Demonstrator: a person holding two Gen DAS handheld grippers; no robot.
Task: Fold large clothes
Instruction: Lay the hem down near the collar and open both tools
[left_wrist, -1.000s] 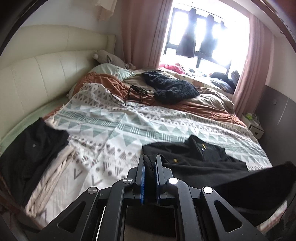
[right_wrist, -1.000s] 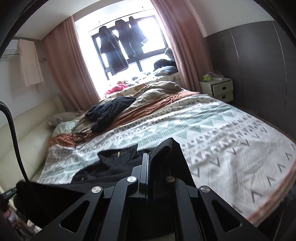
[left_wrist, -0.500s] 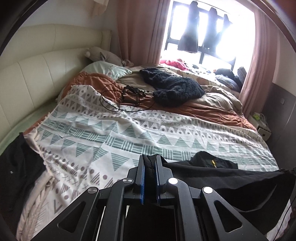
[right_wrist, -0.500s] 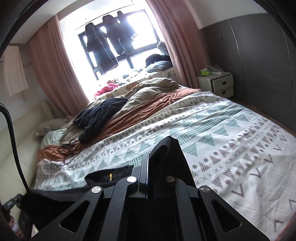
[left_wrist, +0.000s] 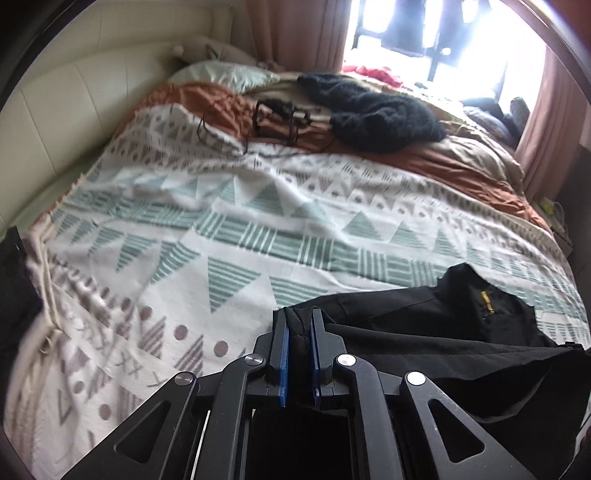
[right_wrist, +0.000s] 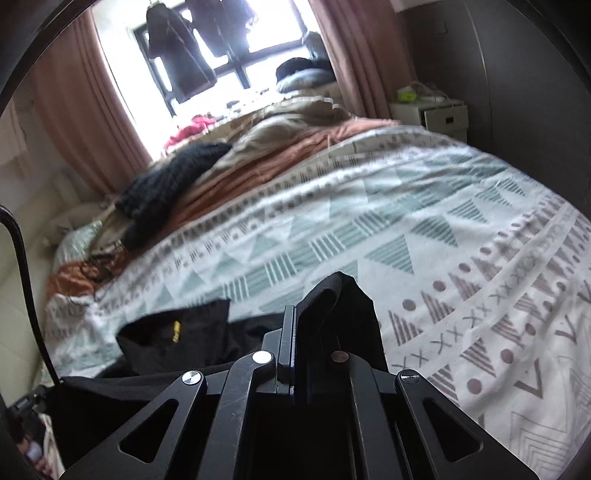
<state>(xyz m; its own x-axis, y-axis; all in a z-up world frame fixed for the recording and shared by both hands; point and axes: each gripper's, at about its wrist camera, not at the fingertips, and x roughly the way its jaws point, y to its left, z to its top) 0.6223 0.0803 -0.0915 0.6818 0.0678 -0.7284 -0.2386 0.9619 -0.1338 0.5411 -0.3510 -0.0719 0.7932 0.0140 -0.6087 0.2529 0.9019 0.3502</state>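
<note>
A large black garment (left_wrist: 424, 332) with a small yellow tag lies spread on the patterned bedspread (left_wrist: 240, 229). My left gripper (left_wrist: 300, 325) is shut on a bunched edge of it, black cloth pinched between the blue pads. In the right wrist view the same black garment (right_wrist: 184, 336) trails to the left, and my right gripper (right_wrist: 317, 314) is shut on another edge, a fold of cloth standing up over the fingers. The garment hangs stretched between both grippers low over the bed.
A dark knitted garment (left_wrist: 373, 107) and tangled black cables (left_wrist: 280, 118) lie on the brown duvet farther up the bed. A cream headboard (left_wrist: 74, 92) runs along the left. A white nightstand (right_wrist: 439, 114) stands by the dark wall. Clothes hang at the window (right_wrist: 184, 55).
Both grippers have moved forward over the bed and sunk lower, carrying the black garment's edge with them. The bedspread looms closer and the garment's collar now lies farther onto the bed.
</note>
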